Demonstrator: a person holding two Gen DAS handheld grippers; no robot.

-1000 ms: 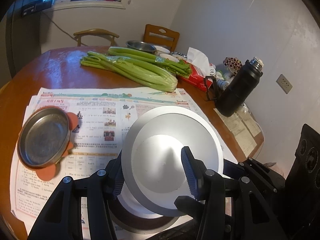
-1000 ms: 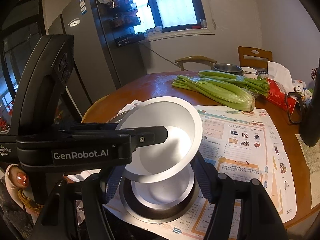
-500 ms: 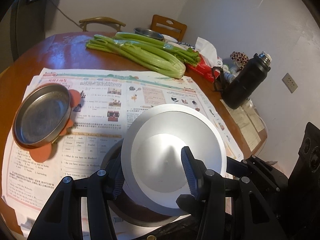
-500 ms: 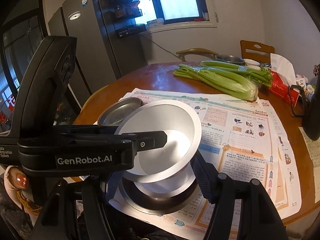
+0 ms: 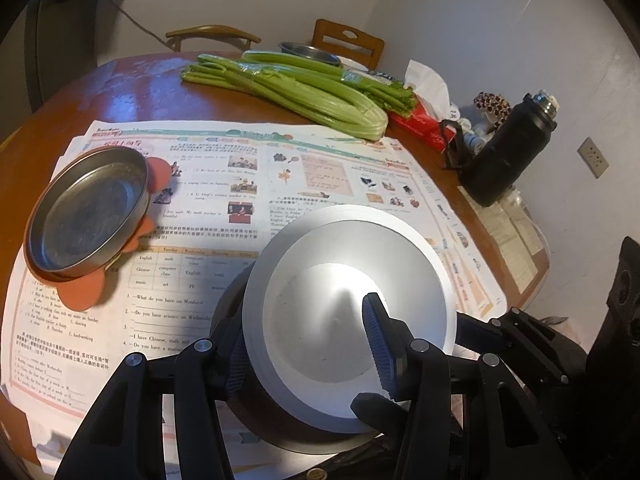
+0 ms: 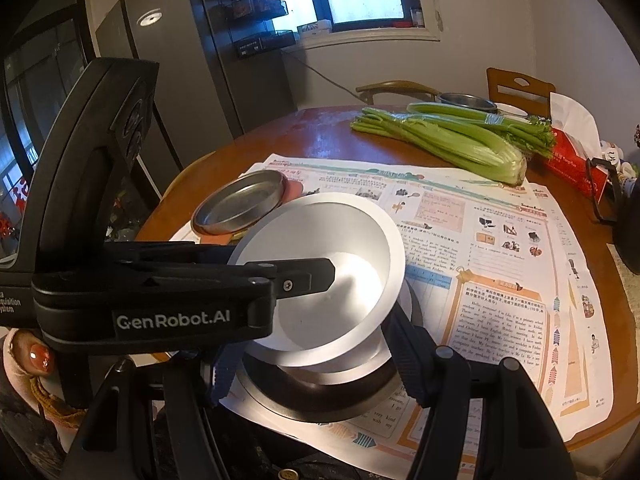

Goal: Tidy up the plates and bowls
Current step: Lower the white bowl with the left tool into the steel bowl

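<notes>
My left gripper is shut on the rim of a white bowl, one finger inside and one outside, and holds it tilted. A dark-rimmed plate lies below it. In the right wrist view the white bowl hangs over that plate, and the left gripper's body crosses in front. My right gripper has its fingers on either side of the plate's rim; whether the pads touch it is hidden. A shallow metal dish sits on an orange mat at the left, also in the right wrist view.
Newspaper sheets cover the round wooden table. Celery, a red tissue box, a black flask and a metal bowl stand at the far side. Two chairs are behind the table, and a fridge stands at the left.
Both grippers have drawn back toward the table's near edge with the white bowl and the plate. The metal dish now shows farther away and more of the newspaper is visible.
</notes>
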